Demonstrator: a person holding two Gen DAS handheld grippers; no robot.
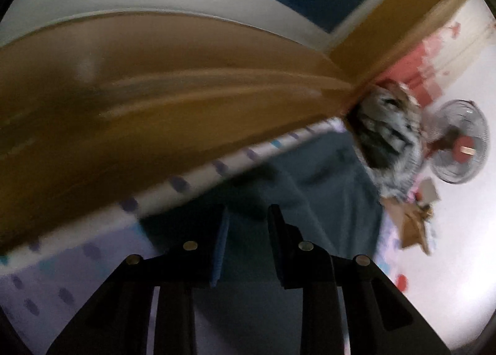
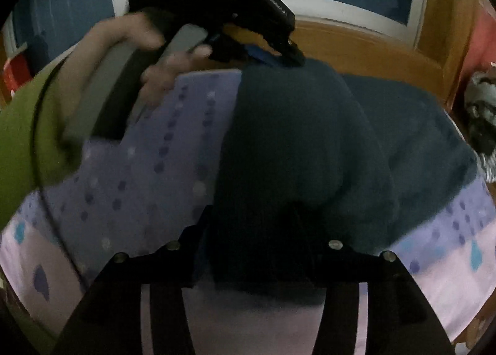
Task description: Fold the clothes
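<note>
In the view from my left wrist, which is blurred, my left tool (image 1: 248, 215) points down toward a dark blue-green garment (image 1: 310, 169) that lies on the bed sheet (image 1: 77, 277), a pale lilac sheet with purple and teal dots. The two fingers stand only a little apart, with a narrow gap between them, and I see the dark cloth in this gap, but I cannot tell if the pads really press on it. Behind the garment there is the wooden bed frame (image 1: 155, 91), and at its right end a grey striped cloth (image 1: 390, 138) lies in a heap. Further right a standing fan (image 1: 458, 141) and some brown cardboard (image 1: 412, 221) are on the pale floor. In the view from my right wrist, my right tool (image 2: 251, 231) is low over the same garment (image 2: 294, 138), which is bunched into a thick rounded fold on the sheet (image 2: 139, 184). Its fingers stand about half open, and the dark cloth lies between them and over them, but the pads do not look closed on it. At the upper left I see my left hand (image 2: 155, 54) with a green sleeve (image 2: 21, 125), holding the other tool (image 2: 291, 54), whose tip touches the far edge of the garment near the wooden frame (image 2: 372, 48).
</note>
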